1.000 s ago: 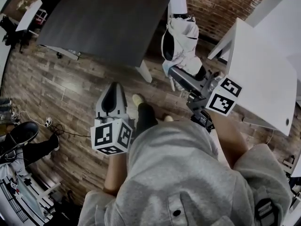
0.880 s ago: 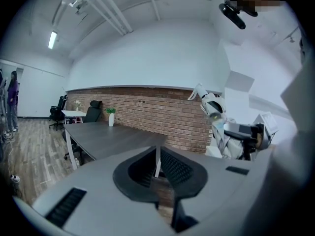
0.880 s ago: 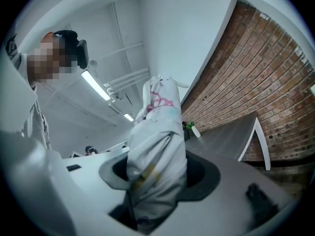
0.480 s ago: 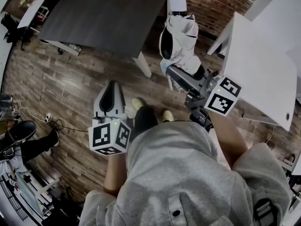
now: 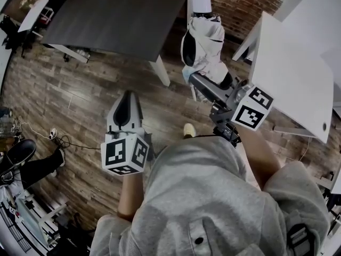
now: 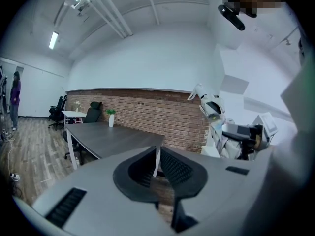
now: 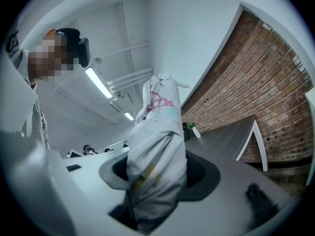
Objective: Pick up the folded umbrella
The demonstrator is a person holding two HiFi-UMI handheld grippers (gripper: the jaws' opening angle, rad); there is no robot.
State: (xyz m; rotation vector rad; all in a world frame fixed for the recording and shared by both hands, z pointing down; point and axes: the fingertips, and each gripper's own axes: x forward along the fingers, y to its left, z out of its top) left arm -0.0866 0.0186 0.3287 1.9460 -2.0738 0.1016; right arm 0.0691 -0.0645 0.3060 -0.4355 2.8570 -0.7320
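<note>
Right gripper [image 5: 204, 85] shifted little, clamped on one folded umbrella [image 5: 205, 41]; left gripper [image 5: 128, 97] pinched closed, holding nothing.

Open wooden floor [image 5: 69, 95] lies ahead of the left hand-held gripper [image 5: 128, 96], bounded beyond by the dark counter [image 5: 117, 15] and its white leg [image 5: 161, 71]. The folded umbrella [image 5: 205, 41] fills the narrow gap between that counter and the white counter [image 5: 293, 73], with the brick wall [image 5: 245, 1] behind.
</note>
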